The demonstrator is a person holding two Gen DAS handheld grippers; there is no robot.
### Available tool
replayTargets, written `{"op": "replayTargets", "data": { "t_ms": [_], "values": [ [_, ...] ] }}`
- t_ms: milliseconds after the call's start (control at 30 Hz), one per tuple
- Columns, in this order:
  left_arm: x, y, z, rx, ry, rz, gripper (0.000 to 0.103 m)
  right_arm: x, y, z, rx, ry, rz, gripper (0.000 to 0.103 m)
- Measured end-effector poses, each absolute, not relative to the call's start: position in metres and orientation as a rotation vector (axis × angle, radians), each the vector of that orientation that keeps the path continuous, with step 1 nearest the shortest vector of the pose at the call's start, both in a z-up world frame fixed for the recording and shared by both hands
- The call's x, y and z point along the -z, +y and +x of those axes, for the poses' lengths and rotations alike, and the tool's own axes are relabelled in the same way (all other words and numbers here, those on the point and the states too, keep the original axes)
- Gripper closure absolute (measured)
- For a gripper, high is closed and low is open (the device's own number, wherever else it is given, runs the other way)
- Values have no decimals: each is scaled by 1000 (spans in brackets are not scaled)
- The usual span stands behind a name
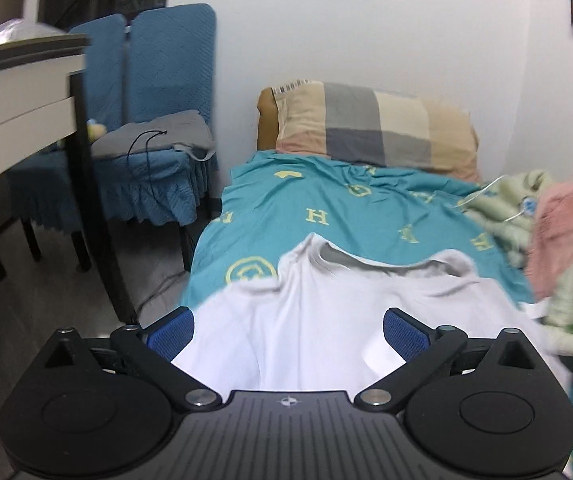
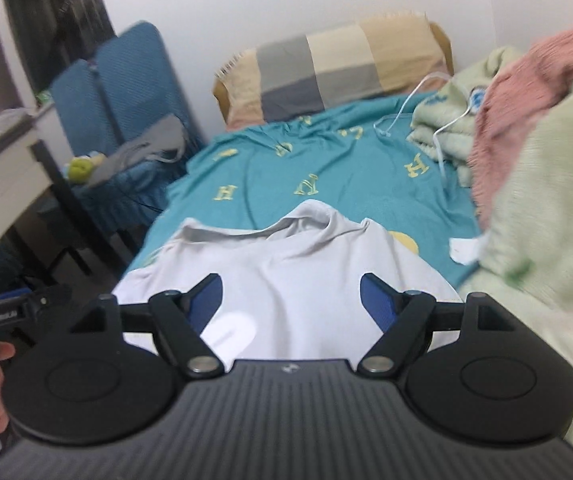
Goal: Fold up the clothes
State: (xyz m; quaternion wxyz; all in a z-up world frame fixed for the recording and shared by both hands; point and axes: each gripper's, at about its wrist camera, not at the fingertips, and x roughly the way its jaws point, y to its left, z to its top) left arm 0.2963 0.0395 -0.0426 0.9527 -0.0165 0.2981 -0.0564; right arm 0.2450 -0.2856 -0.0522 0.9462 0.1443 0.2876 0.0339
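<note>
Black left gripper [image 1: 288,330], right gripper [image 2: 290,300], blue pads [image 1: 400,330].

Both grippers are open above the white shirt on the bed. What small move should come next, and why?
Probably lower the left hand-held gripper and the right hand-held gripper onto the white shirt and pinch its near edge. Both are open and hold nothing, while the shirt lies rumpled on the teal sheet.

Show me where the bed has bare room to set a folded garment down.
Free: the teal sheet between the checked pillow and the white shirt's collar, out to the bed's left edge. Crowded: the right side, piled with the green blanket, the pink blanket and a white cord.
</note>
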Motion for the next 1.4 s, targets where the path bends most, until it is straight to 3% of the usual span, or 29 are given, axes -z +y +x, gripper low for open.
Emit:
{"op": "replayTargets", "data": {
  "t_ms": [200, 400, 567, 767, 1167, 1233, 1333, 1400],
  "values": [
    [28, 66, 197, 103, 614, -112, 2, 32, -290, 131, -72, 540, 361, 26],
    [8, 86, 153, 79, 679, -213, 2, 3, -287, 81, -22, 569, 409, 26],
    [25, 121, 165, 26, 732, -493, 2, -5, -293, 69, -33, 503, 490, 26],
    [82, 162, 190, -88, 791, -770, 10, 50, -301, 85, -25, 554, 501, 26],
    [164, 168, 290, -161, 784, -854, 25, 100, -300, 137, -54, 649, 528, 26],
    [167, 162, 307, -181, 749, -798, 35, 104, -300, 140, -54, 659, 526, 26],
    [169, 162, 327, -193, 723, -746, 84, 110, -302, 143, -47, 668, 526, 26],
    [166, 164, 340, -191, 715, -690, 98, 113, -303, 147, -38, 674, 525, 26]
  ]
}}
